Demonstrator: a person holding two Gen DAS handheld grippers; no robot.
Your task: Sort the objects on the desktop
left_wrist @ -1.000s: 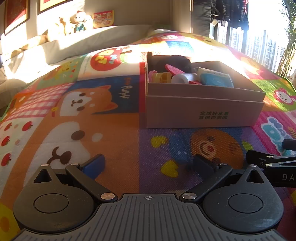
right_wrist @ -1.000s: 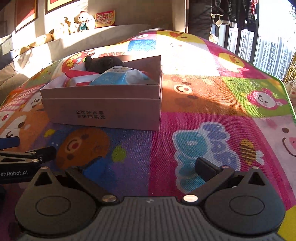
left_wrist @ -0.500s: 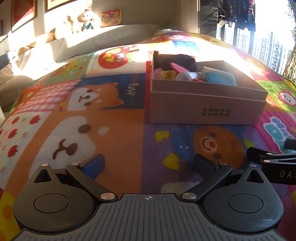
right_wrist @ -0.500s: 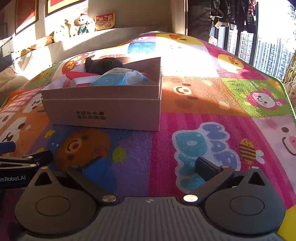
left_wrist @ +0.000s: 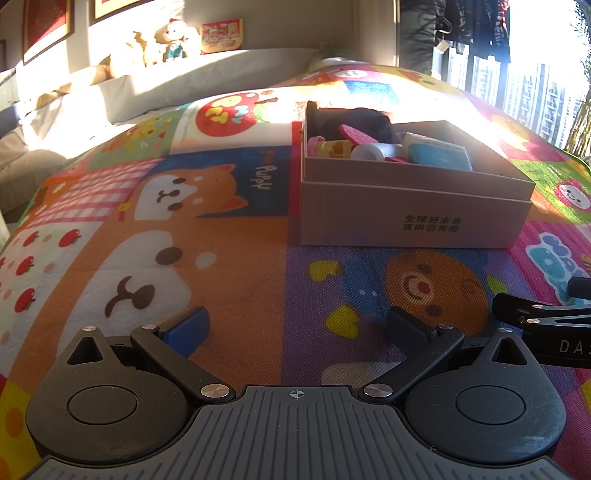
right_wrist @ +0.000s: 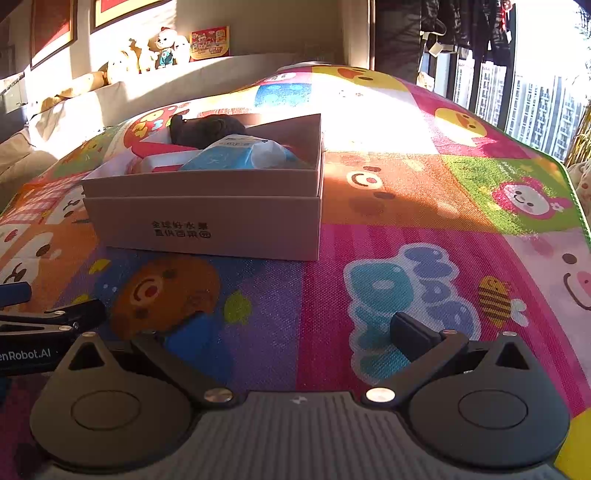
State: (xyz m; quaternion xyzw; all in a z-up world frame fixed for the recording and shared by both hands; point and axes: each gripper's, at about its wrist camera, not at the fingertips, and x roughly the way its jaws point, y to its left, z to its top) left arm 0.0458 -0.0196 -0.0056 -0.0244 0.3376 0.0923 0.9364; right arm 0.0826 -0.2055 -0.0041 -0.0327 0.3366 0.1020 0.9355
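Note:
A brown cardboard box (left_wrist: 413,210) stands on the colourful play mat (left_wrist: 207,236); it also shows in the right wrist view (right_wrist: 207,225). It holds a blue tissue pack (right_wrist: 240,157), a black soft item (left_wrist: 360,122), a white roll (left_wrist: 375,151), a yellow piece (left_wrist: 332,149) and pink pieces. My left gripper (left_wrist: 295,326) is open and empty, low over the mat, short of the box. My right gripper (right_wrist: 295,334) is open and empty, to the right of the left one, also short of the box.
A grey sofa back (left_wrist: 192,81) with plush toys (left_wrist: 173,40) runs along the far side. A window and hanging clothes (right_wrist: 461,26) are at the far right. The other gripper shows at each view's edge (left_wrist: 554,325) (right_wrist: 40,325).
Both grippers have drawn back a little from the box and risen slightly; the box looks smaller and farther. Both stay open and empty.

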